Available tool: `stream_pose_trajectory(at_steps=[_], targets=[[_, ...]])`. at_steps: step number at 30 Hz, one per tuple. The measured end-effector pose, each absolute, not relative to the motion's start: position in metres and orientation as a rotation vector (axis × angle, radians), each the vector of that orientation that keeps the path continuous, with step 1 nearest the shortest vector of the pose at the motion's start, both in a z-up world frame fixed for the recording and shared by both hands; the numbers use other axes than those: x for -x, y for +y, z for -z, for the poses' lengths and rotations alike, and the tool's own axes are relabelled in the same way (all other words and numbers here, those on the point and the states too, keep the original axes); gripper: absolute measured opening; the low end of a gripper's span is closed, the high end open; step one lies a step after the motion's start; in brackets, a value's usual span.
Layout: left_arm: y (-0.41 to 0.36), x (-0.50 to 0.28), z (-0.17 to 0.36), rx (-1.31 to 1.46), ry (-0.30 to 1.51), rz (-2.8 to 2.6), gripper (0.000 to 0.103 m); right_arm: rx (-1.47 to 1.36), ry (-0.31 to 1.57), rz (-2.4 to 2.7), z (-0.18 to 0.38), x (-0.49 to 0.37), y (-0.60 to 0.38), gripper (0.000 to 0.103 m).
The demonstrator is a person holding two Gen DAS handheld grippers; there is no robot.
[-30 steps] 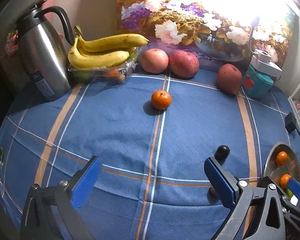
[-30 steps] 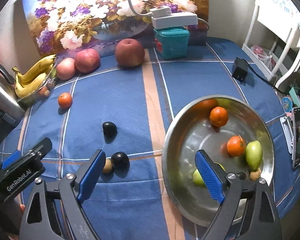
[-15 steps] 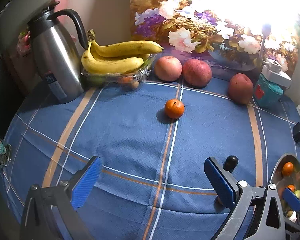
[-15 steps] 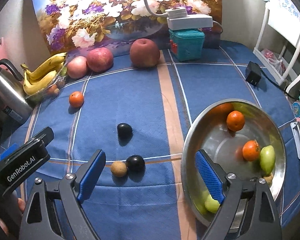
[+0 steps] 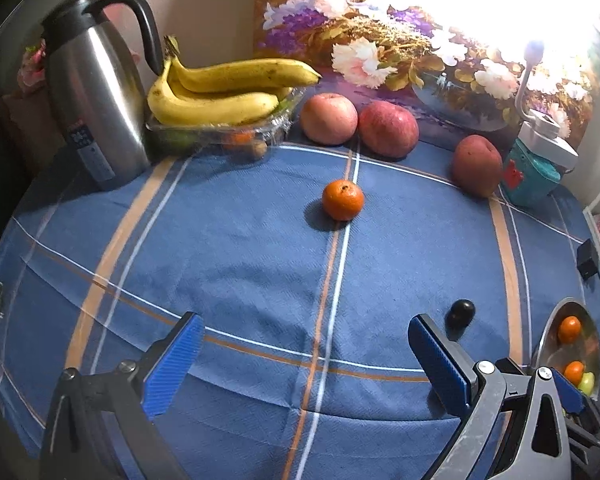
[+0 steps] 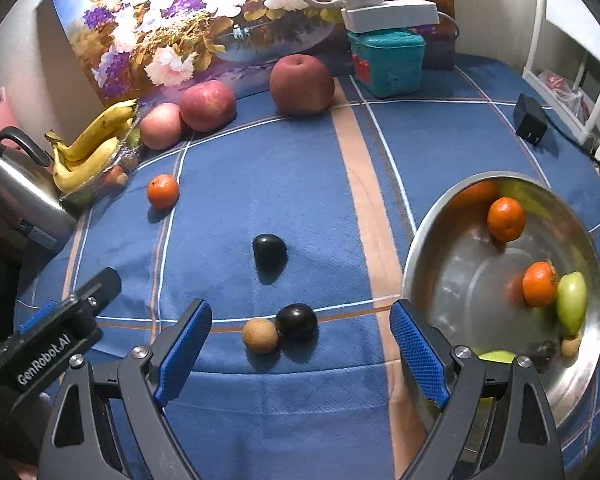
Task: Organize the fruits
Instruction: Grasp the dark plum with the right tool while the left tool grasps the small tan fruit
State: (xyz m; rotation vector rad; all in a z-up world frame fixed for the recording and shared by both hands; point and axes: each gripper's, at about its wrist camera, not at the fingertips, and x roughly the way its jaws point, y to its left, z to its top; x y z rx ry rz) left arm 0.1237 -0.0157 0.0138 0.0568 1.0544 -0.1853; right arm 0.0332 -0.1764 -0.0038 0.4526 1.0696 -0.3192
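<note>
My right gripper (image 6: 300, 354) stands open and empty just before a brown kiwi (image 6: 260, 335) touching a dark plum (image 6: 297, 321). Another dark plum (image 6: 269, 251) lies farther on. To the right a steel bowl (image 6: 428, 240) holds two tangerines (image 6: 506, 219), green fruits (image 6: 571, 300) and small pieces. My left gripper (image 5: 300, 360) is open and empty over bare cloth, pointing toward a tangerine (image 5: 342, 200). Behind that tangerine, three apples (image 5: 388, 128) sit by the painting. In the left wrist view a dark plum (image 5: 460, 313) shows beyond the right finger.
A steel kettle (image 5: 96, 92) stands at the far left beside a clear tray of bananas (image 5: 216, 92). A teal box (image 6: 386, 62) with a white lamp base sits at the back. A black adapter (image 6: 531, 119) lies right. The blue cloth (image 6: 300, 184) covers the table.
Both grippers have shifted left across the table. The kiwi and plum pair has moved to the centre of my right gripper's view, and the bowl has slid to the right edge.
</note>
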Motion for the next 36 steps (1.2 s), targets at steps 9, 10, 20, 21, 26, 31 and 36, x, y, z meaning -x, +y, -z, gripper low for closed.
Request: stream_pose_trajectory(at_steps=[9, 10, 20, 21, 26, 31, 36], targets=[[-0.019, -0.127, -0.004, -0.03, 1.098, 0.215, 0.103, -0.457, 1.071, 0.284, 0.015, -0.038, -0.176, 0.074], [-0.02, -0.127, -0.003, -0.033, 1.105, 0.217, 0.103, -0.457, 1.078, 0.281, 0.017, -0.039, -0.176, 0.073], [-0.026, -0.132, 0.014, -0.004, 1.175, 0.256, 0.102, -0.545, 1.125, 0.264, 0.041, -0.039, -0.186, 0.039], [-0.027, -0.132, 0.016, -0.001, 1.186, 0.261, 0.102, -0.556, 1.126, 0.262, 0.042, -0.039, -0.187, 0.039], [-0.03, -0.131, 0.023, 0.019, 1.227, 0.277, 0.097, -0.599, 1.129, 0.246, 0.047, -0.041, -0.189, 0.038], [-0.031, -0.13, 0.028, 0.052, 1.257, 0.289, 0.091, -0.607, 1.128, 0.241, 0.048, -0.042, -0.191, 0.033], [-0.033, -0.13, 0.028, 0.072, 1.264, 0.306, 0.09, -0.627, 1.129, 0.23, 0.049, -0.042, -0.192, 0.03]])
